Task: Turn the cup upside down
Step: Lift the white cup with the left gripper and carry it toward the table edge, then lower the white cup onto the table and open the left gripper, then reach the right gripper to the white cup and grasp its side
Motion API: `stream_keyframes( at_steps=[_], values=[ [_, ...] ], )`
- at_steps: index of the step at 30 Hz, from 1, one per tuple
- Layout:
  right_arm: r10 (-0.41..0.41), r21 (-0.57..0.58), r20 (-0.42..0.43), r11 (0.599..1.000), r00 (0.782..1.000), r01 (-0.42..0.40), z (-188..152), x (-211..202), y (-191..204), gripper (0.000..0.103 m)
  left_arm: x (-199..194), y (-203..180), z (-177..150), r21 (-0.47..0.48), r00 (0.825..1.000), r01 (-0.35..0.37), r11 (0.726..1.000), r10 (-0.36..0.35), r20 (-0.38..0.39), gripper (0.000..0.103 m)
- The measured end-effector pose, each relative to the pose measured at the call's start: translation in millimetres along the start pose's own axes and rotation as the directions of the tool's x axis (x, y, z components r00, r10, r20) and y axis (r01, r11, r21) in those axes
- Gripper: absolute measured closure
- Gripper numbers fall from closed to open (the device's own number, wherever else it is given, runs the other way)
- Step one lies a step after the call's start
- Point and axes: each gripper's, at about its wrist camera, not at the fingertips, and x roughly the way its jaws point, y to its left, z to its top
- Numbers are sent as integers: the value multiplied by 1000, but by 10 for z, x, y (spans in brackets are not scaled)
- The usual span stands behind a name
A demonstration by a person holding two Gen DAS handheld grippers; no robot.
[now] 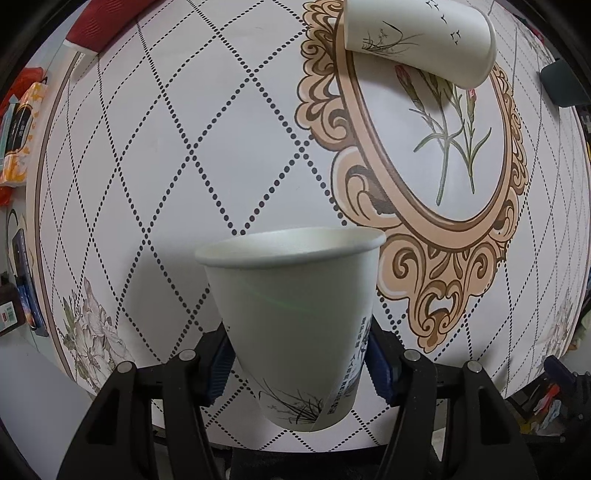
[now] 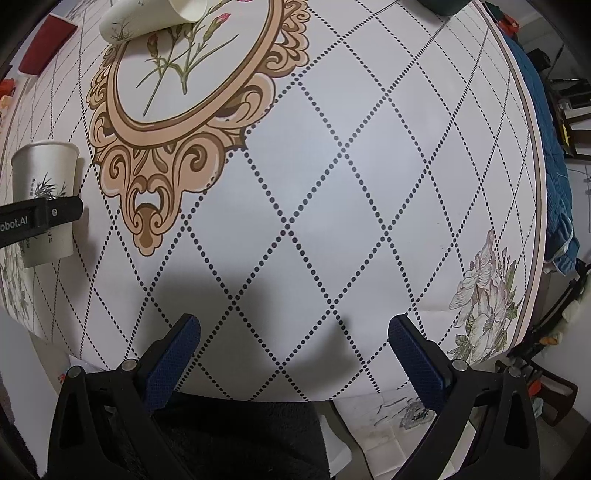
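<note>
A white paper cup (image 1: 295,317) with a grass print stands mouth up between the fingers of my left gripper (image 1: 299,365), which is shut on its lower half and holds it slightly tilted over the table. The same cup (image 2: 44,206) shows at the left edge of the right wrist view with the left gripper's finger (image 2: 40,218) across it. A second paper cup (image 1: 421,40) lies on its side at the far end, also in the right wrist view (image 2: 147,18). My right gripper (image 2: 293,350) is open and empty above the near table edge.
The round table (image 2: 332,184) has a white cloth with a dotted diamond pattern and an ornate oval frame print. A red cloth (image 1: 99,26) and tissue packs (image 1: 22,133) lie at the far left. A dark object (image 1: 561,85) sits at the far right.
</note>
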Motion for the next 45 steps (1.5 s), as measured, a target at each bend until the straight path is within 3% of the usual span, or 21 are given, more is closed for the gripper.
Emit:
stream_keyframes(
  at_steps=[5,7,9,28,45],
  values=[
    [0,8,2,1000,1000,0,83,-73,-36,0,55,-117,36,8,1000,-8,1000,8,-15,38],
    [2,13,4,1000,1000,-2,104,-87,-57,0,69,-160,55,8,1000,-12,1000,13,-13,24],
    [3,15,7,1000,1000,-3,143,-122,-66,0,52,-178,60,11,1000,-16,1000,16,2,18],
    [7,30,37,1000,999,-8,12,-266,-95,0,-364,-130,-69,-30,998,-7,1000,8,58,17],
    [30,6,105,999,994,-31,-151,-591,-56,0,-1019,19,-617,-88,985,31,996,-15,171,17]
  ],
)
